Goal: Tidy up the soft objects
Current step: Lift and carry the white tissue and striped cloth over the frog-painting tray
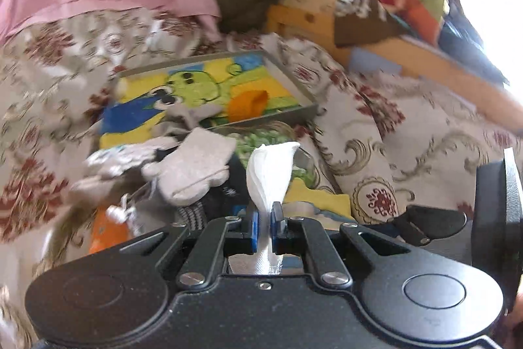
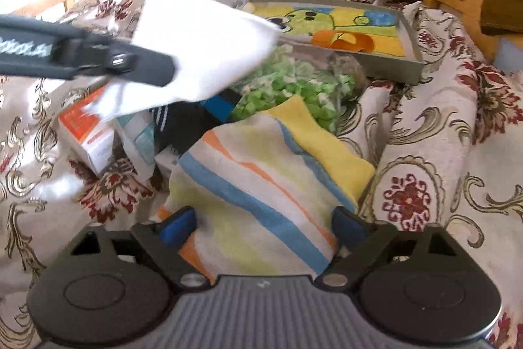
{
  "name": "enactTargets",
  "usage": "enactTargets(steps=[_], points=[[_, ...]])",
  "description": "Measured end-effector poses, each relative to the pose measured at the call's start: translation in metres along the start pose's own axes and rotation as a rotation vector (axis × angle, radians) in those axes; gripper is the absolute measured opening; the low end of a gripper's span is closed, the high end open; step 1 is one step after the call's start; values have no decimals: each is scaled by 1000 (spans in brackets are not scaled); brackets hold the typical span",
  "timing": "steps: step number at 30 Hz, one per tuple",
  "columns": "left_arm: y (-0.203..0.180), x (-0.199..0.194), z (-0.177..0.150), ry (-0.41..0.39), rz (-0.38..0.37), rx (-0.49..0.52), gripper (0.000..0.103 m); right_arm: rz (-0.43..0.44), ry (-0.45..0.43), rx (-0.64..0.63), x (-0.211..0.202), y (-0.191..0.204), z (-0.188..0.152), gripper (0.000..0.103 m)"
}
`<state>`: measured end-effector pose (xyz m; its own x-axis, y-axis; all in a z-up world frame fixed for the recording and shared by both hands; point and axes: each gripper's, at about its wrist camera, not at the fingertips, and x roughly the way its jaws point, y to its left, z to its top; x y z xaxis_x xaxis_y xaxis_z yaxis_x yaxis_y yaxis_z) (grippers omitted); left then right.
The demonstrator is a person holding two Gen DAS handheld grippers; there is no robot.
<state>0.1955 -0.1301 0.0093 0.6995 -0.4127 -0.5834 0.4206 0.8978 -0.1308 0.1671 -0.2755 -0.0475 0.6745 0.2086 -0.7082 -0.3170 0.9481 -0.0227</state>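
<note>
Left tongs (image 1: pixel 264 215) pinch a white folded cloth (image 1: pixel 271 172) near the grey shallow tray (image 1: pixel 294 115); right tongs (image 2: pixel 266 226) spread over a striped towel (image 2: pixel 258 185).

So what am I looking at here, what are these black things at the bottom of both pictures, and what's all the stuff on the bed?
Those black parts are two hand-held grasping tools, one in each of a person's hands, each with a camera looking forward along its fingers. One picture is from the left tool, which is shut on a white cloth. The other is from the right tool, standing open over a striped towel, not gripping it; there the left tool crosses the view sideways, carrying the cloth. On the flowered bedspread lie a grey tray with a cartoon-print lining and an orange item, a bag of green bits, small boxes and grey socks.
</note>
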Motion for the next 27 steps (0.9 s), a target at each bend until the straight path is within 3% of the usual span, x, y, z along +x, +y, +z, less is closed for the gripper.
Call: enactTargets(steps=[5, 8, 17, 19, 27], points=[[7, -20, -11, -33, 16, -85, 7, -14, -8, -54, -5, 9, -1, 72], [5, -29, -19, -38, 22, -81, 7, -37, -29, -88, -10, 17, 0, 54], [9, -52, -23, -81, 34, -120, 7, -58, -58, -101, -22, 19, 0, 27], [10, -57, -23, -91, 36, -127, 7, -86, -95, -113, -28, 21, 0, 16], [13, -65, -17, -128, 48, -150, 7, -196, -258, -74, -55, 15, 3, 13]])
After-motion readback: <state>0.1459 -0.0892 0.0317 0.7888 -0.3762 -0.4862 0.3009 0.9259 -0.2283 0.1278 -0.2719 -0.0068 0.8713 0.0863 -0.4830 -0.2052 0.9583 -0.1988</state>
